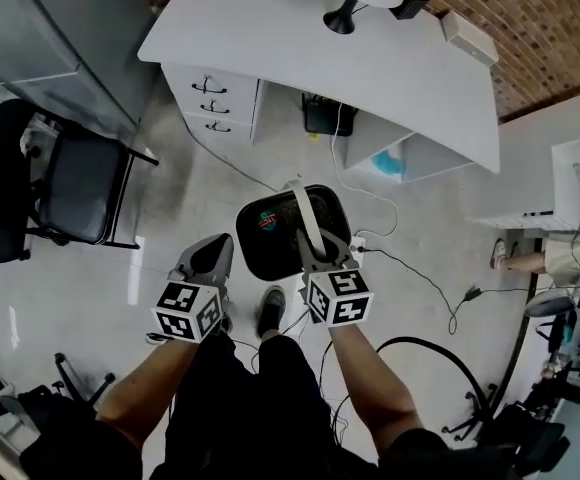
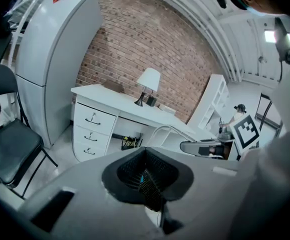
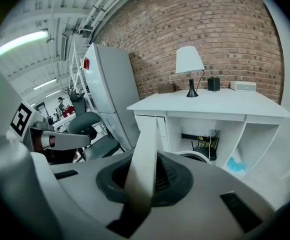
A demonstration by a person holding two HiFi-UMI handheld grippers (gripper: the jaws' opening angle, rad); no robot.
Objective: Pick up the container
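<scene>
Hanging by its white handle (image 1: 305, 218), the black container (image 1: 270, 248) is over the pale floor (image 1: 170, 198), in front of the white desk (image 1: 300, 38); the right gripper (image 1: 320, 258) is clamped on that handle, which runs up between its jaws. Just beside the container's left edge, the left gripper (image 1: 215, 255) has its jaws drawn together on nothing.

The pale floor (image 1: 190, 208) is carrying a white desk (image 1: 270, 28), and a black chair (image 1: 65, 183) is standing apart from it. Cables (image 1: 425, 341) are trailing loosely across the floor near the desk, and a shoe (image 1: 270, 310) is resting on it.
</scene>
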